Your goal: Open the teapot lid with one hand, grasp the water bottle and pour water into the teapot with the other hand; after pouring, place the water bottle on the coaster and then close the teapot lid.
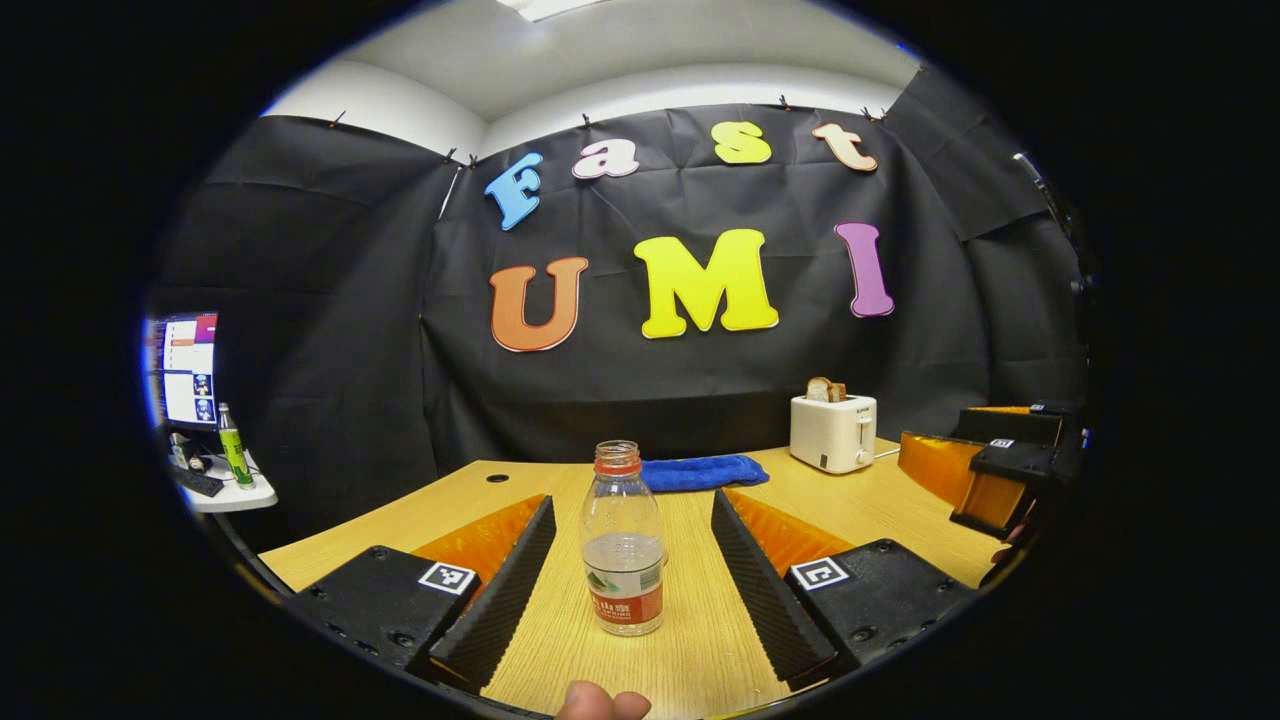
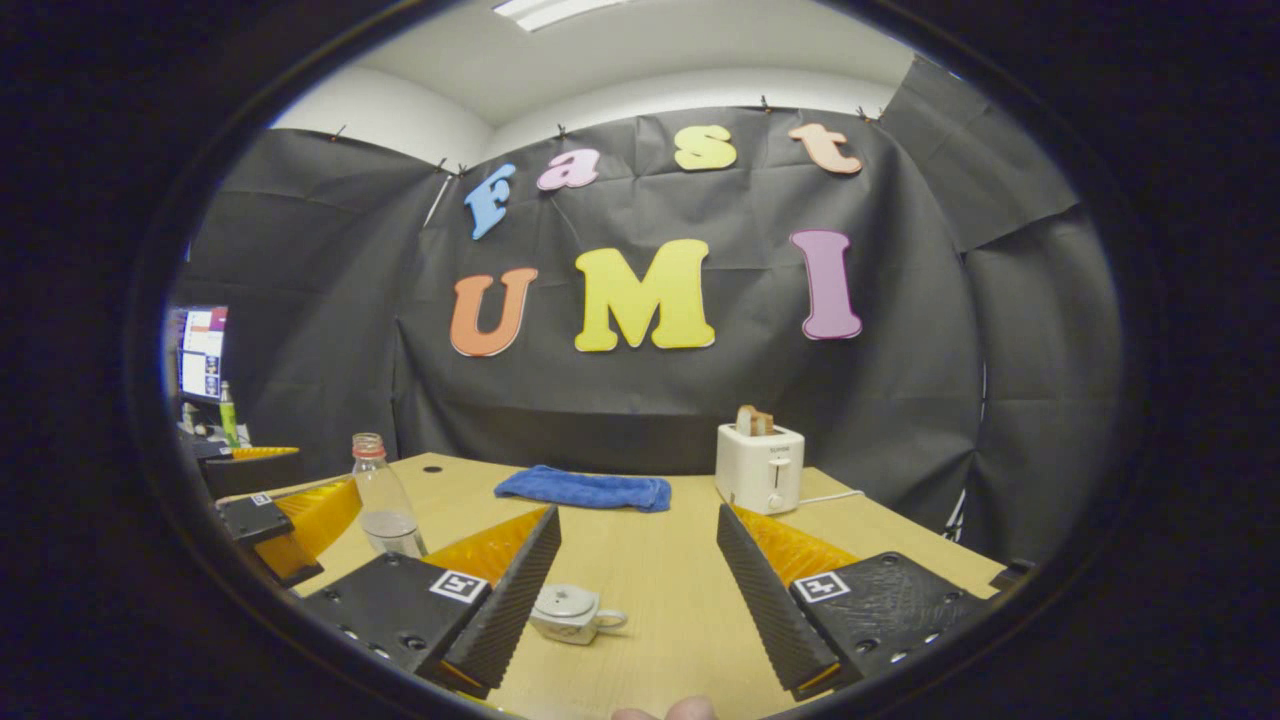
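A clear water bottle with a red label, uncapped and about a third full, stands upright on the wooden table. It is between the spread fingers of my left gripper, which is open, with a gap on each side. In the right gripper view, a small white teapot with its lid on sits on the table close to the left finger of my open right gripper. The same bottle shows at the left of that view, beside my left gripper.
A folded blue cloth lies at the table's back. A white toaster holding bread stands at the back right. My right gripper shows at the right edge. A side table with a monitor and a green bottle stands off to the left.
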### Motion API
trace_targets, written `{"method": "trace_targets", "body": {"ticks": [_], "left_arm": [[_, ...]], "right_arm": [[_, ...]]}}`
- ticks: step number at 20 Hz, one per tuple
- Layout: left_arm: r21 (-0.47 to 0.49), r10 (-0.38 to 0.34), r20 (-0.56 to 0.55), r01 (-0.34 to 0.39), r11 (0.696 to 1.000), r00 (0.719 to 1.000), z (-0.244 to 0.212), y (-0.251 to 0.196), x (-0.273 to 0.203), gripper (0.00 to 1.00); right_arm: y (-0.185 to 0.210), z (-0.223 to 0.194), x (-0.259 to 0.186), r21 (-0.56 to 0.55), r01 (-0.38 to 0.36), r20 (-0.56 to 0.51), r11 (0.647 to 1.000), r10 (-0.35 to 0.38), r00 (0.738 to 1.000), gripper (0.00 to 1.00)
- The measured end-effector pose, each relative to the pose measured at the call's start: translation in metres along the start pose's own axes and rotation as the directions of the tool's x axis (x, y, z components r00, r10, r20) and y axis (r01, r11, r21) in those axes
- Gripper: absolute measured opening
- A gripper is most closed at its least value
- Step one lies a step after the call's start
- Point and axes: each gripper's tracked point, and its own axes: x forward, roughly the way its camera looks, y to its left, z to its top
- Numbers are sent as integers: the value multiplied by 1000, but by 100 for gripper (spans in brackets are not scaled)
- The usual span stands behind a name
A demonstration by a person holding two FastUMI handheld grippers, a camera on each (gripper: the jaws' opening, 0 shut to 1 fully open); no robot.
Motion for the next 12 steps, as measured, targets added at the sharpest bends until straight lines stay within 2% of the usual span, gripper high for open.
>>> {"method": "trace_targets", "body": {"ticks": [12], "left_arm": [[-14,32,0,-32,999,999,4,16,-1,98]], "right_arm": [[46,-74,43,-3,-83,-136,997,82,987,96]]}}
